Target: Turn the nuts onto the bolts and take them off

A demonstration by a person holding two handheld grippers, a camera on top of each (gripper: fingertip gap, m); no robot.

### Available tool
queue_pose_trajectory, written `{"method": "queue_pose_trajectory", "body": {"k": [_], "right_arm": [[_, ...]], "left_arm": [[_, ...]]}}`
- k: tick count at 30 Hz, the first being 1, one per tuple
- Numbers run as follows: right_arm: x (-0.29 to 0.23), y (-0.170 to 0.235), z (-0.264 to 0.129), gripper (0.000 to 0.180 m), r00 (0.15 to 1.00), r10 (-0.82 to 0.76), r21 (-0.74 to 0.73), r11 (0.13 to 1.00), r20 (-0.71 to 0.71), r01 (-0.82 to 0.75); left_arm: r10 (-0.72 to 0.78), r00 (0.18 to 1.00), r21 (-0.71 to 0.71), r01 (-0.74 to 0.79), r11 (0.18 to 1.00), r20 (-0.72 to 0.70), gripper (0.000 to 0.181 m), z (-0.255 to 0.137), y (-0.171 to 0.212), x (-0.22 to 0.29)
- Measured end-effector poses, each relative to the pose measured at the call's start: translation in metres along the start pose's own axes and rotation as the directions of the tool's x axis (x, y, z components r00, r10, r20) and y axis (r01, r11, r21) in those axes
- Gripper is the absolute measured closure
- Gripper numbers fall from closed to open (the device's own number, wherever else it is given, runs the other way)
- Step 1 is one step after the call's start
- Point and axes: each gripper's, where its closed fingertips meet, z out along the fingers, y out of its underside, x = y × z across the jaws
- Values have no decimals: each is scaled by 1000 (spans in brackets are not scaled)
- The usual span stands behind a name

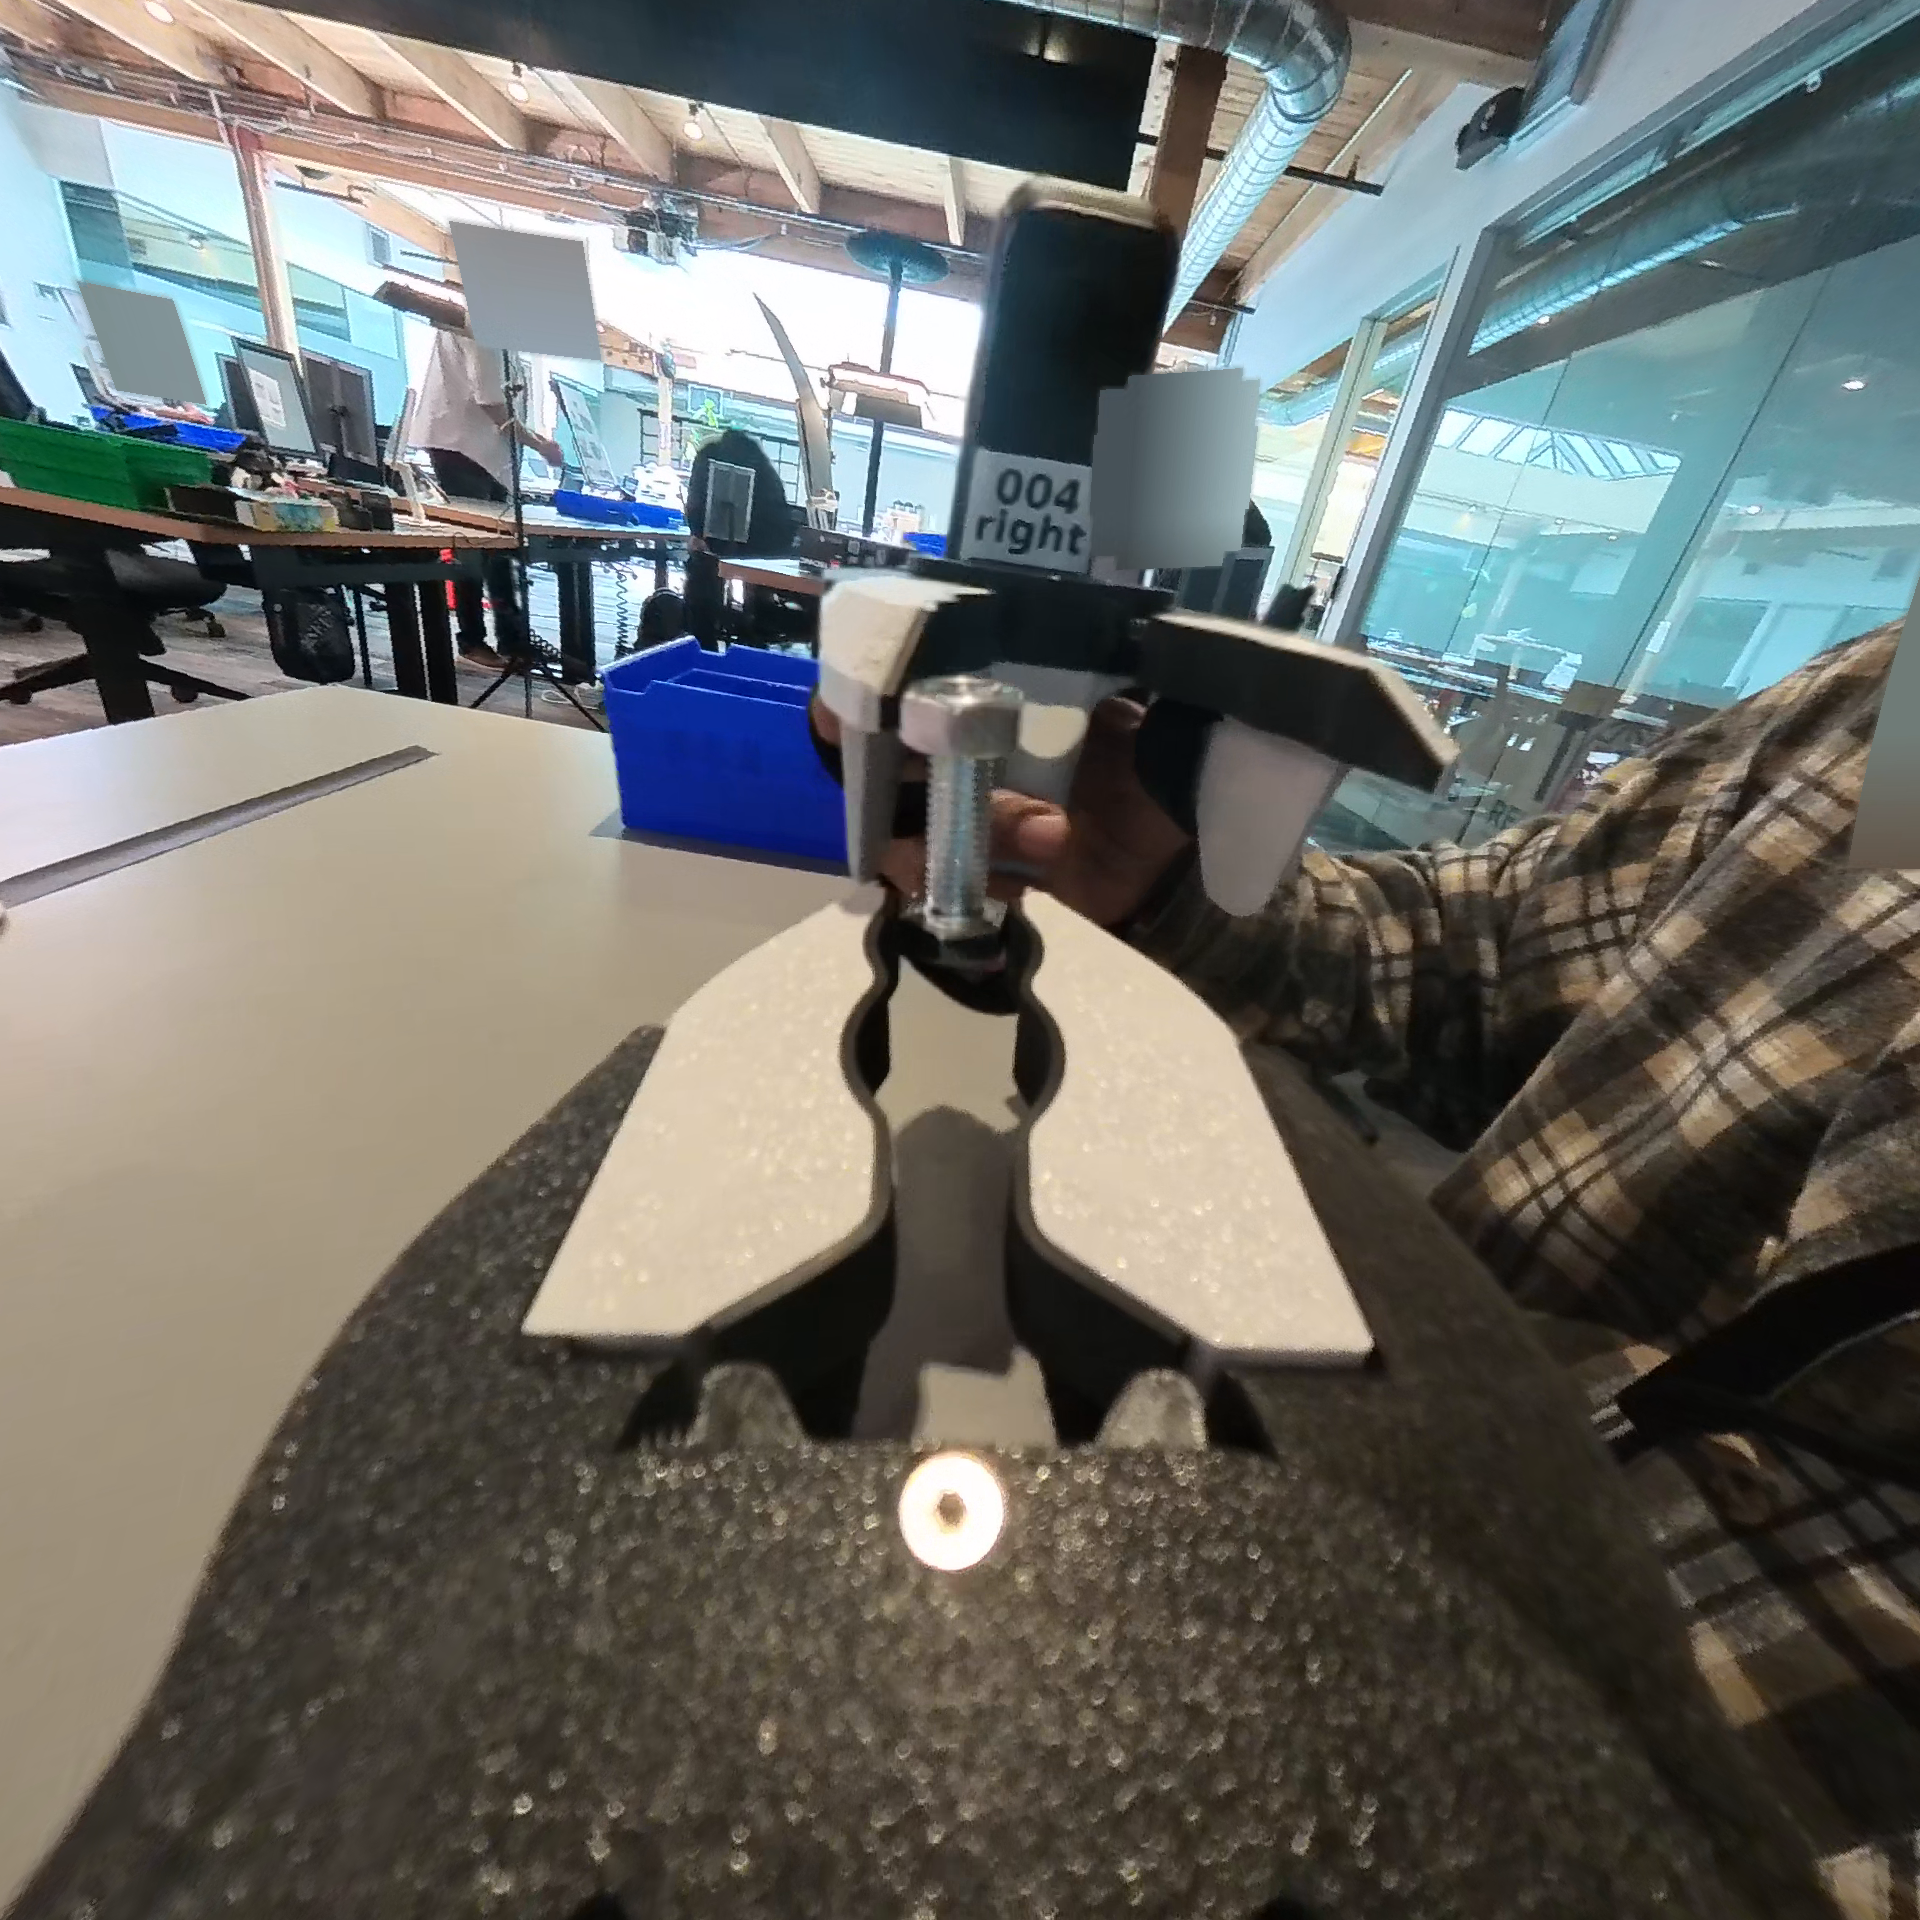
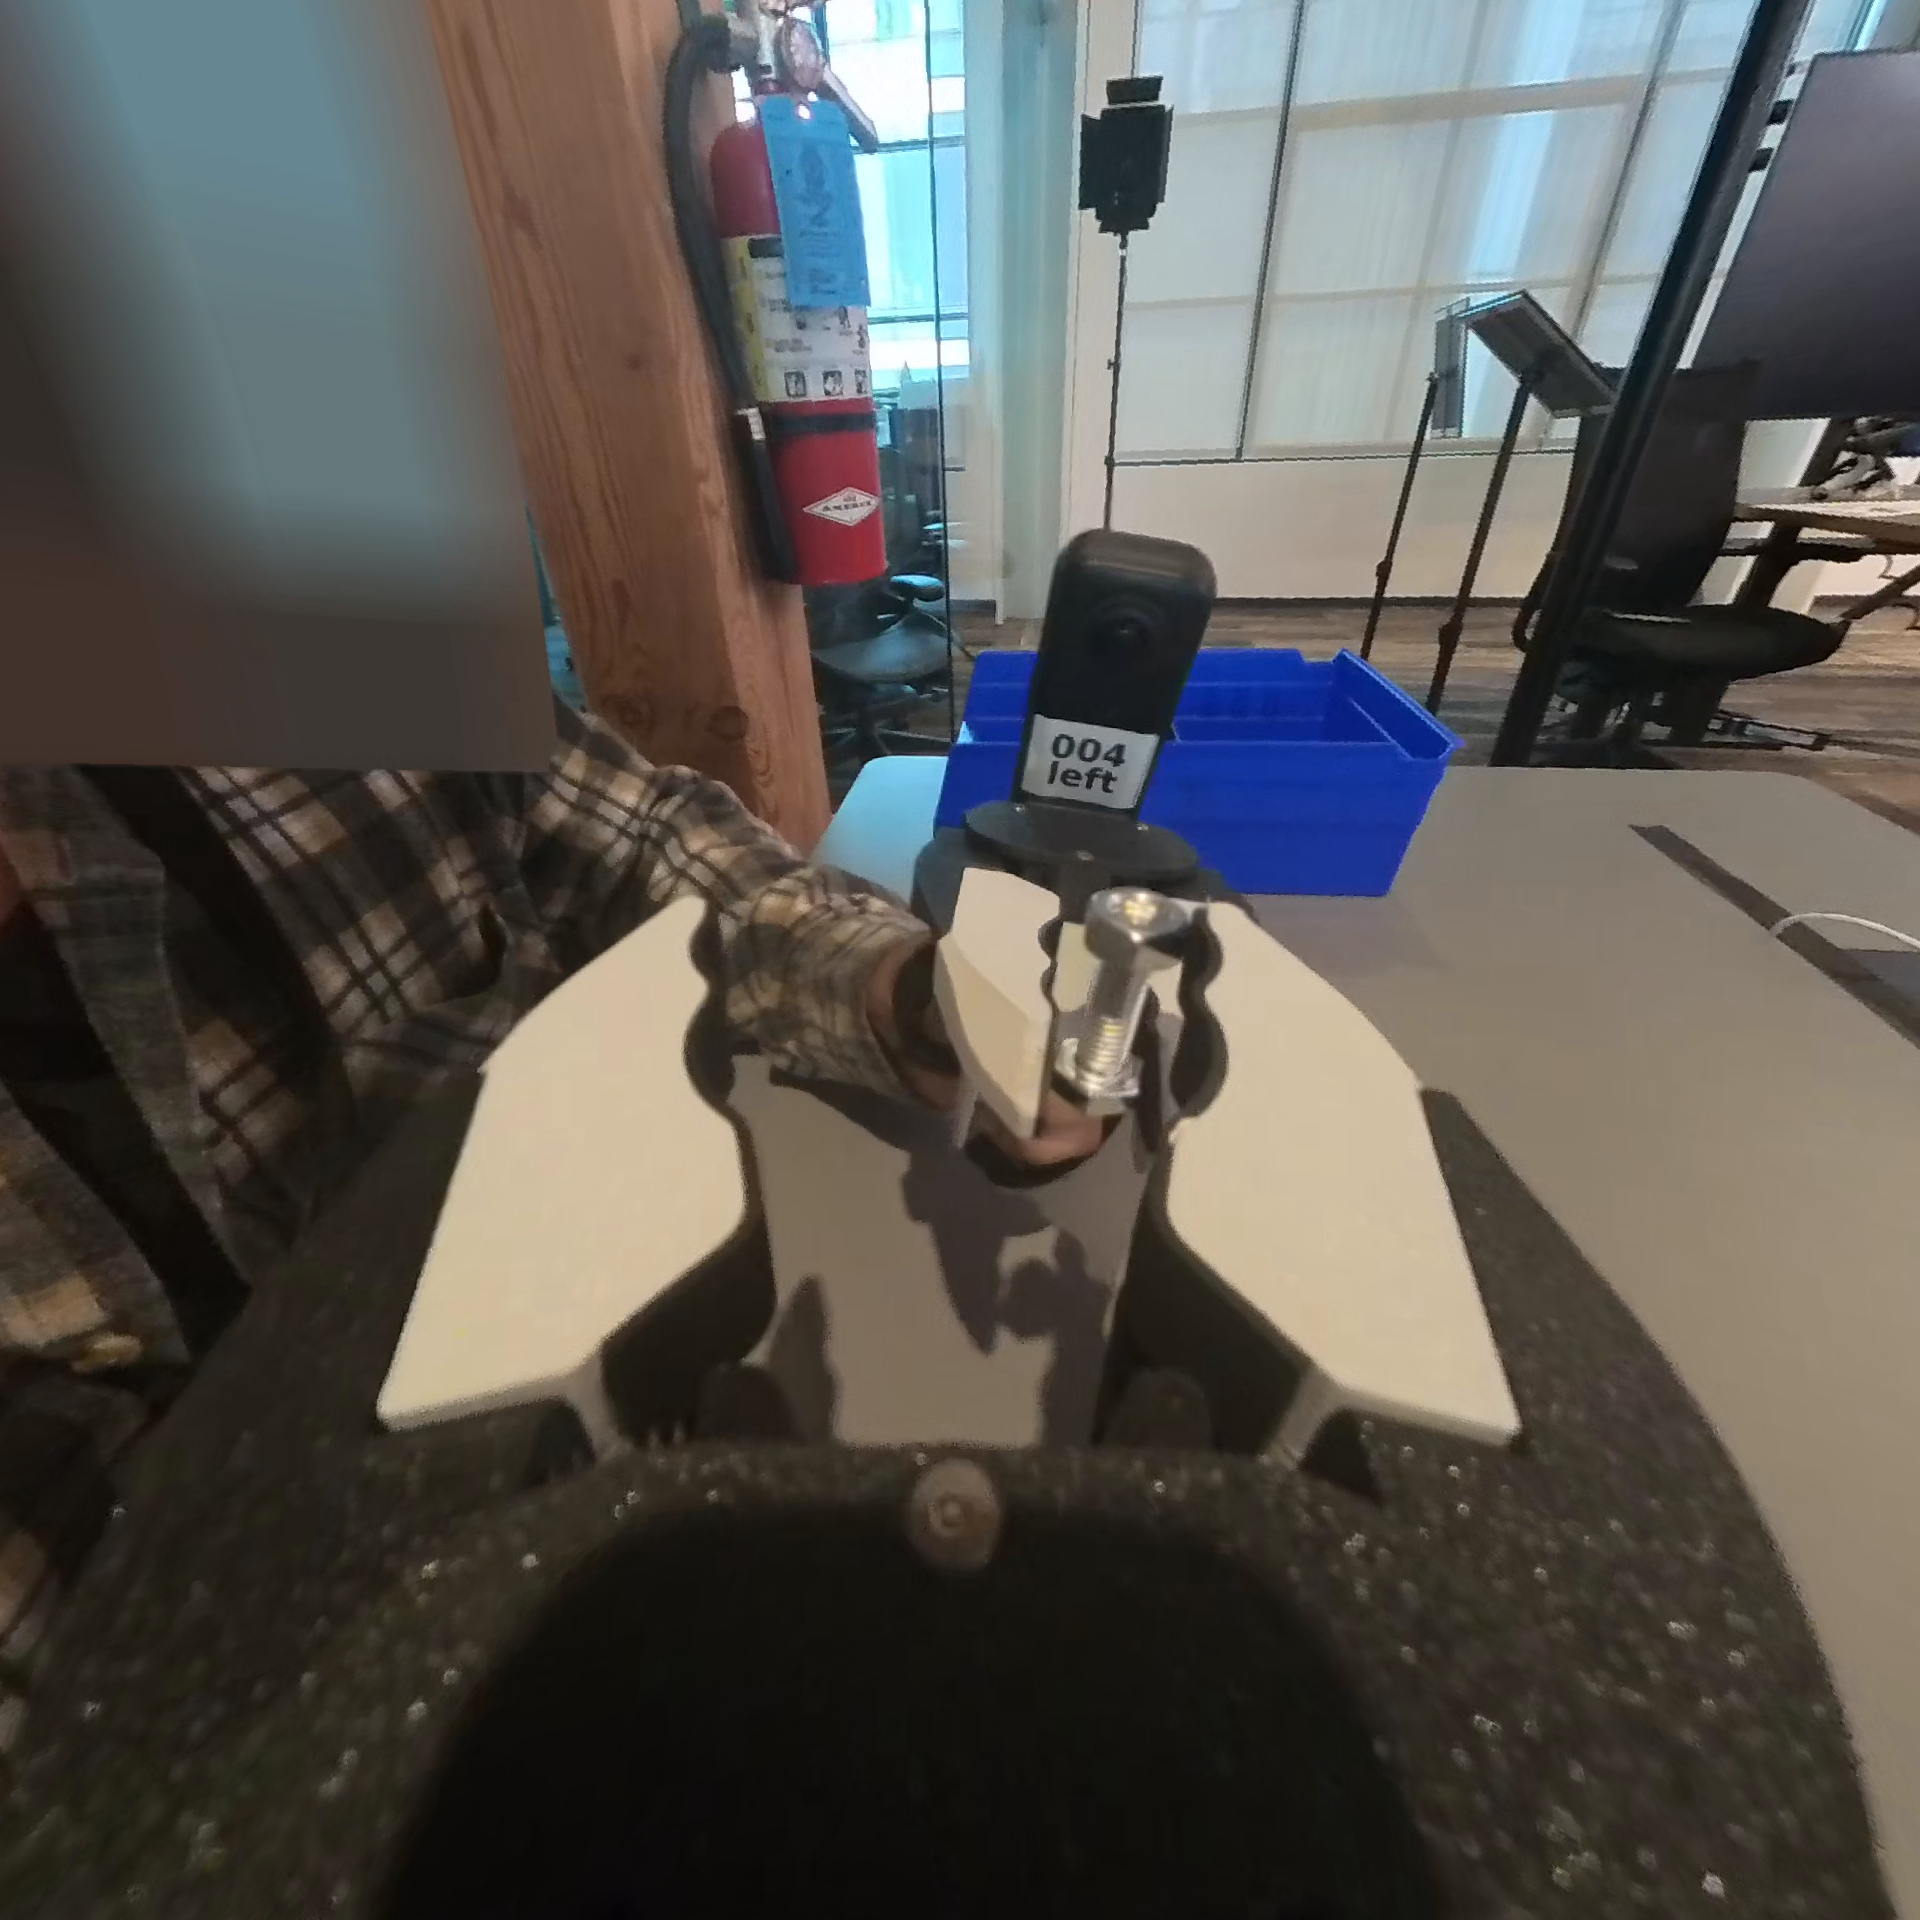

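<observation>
1. My left tongs (image 1: 956, 940) are pinched together on the bottom end of the silver hex-head steel bolt (image 1: 961, 821), right where the small silver hex nut (image 1: 961, 914) sits. I can't tell if the pads are biting the nut or the thread tip below it. If it's only the thread tip, that's a tiny purchase, and any twist could make the bolt pivot and pop out.
2. My right tongs (image 2: 956, 930) are spread wide apart and holding nothing. The bolt head sits up between them, much closer to one finger than the other. If I close from here, I reckon the near finger hits first and shoves the bolt sideways before the other one arrives.
3. The bolt stands roughly upright, held above the pale grey tabletop (image 1: 312, 935). If it slips, it drops and probably rolls.
4. The nut looks like it's at the very end of the thread. A turn the wrong way could spin it off, and I'd have a loose nut to chase.
5. The blue plastic bin (image 1: 727, 748) is well behind all this, so it won't catch anything that falls.
</observation>
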Motion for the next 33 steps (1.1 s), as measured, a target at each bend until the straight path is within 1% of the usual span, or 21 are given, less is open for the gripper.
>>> {"method": "queue_pose_trajectory", "body": {"k": [2, 5, 10, 13, 16, 22, 24, 26, 27, 29, 33], "right_arm": [[0, 0, -4, 96, 1000, -3, -3, 1000, -16, 3], [2, -1, -7, 101, 1000, 1, 3, 1000, -22, -1], [1, -1, 0, 99, 1000, 9, 3, 1000, 6, -9], [0, 0, -3, 97, 1000, -5, -7, 1000, -14, 5], [0, 0, -7, 101, 1000, -12, -12, 1000, -26, 11], [0, 0, 1, 97, 1000, 1, -5, 1000, 5, -1], [0, 1, -3, 94, 1000, -9, -12, 1000, -17, 9], [-1, 2, -9, 101, 1000, -14, -11, 1000, -26, 14], [1, 2, -10, 101, 999, -6, -7, 1000, -33, 6], [6, 0, -10, 98, 999, 10, 7, 1000, -41, -10], [2, -2, 0, 95, 1000, 9, 15, 1000, 0, -9]], "left_arm": [[-4, 1000, 3, 4, 1000, 2, 162, -1, -1, -1], [1, 1000, -4, -1, 1000, -5, 162, 0, 1, 1], [6, 1000, -5, -6, 1000, -5, 162, 1, 1, 2], [4, 1000, 2, -4, 1000, 6, 162, -1, -1, -1], [7, 1000, -2, -7, 1000, -2, 162, 0, -1, 1], [11, 1000, -1, -11, 1000, 5, 162, 1, -1, 1], [9, 1000, 2, -9, 1000, 19, 162, -1, -2, -2], [5, 1000, 1, -5, 1000, 23, 162, -2, -2, -4], [4, 1000, 0, -4, 1000, 22, 162, -2, -2, -4], [3, 1000, -6, -3, 1000, 17, 162, -1, 0, -3], [7, 1000, -14, -7, 1000, 22, 162, 1, 1, -2]]}}
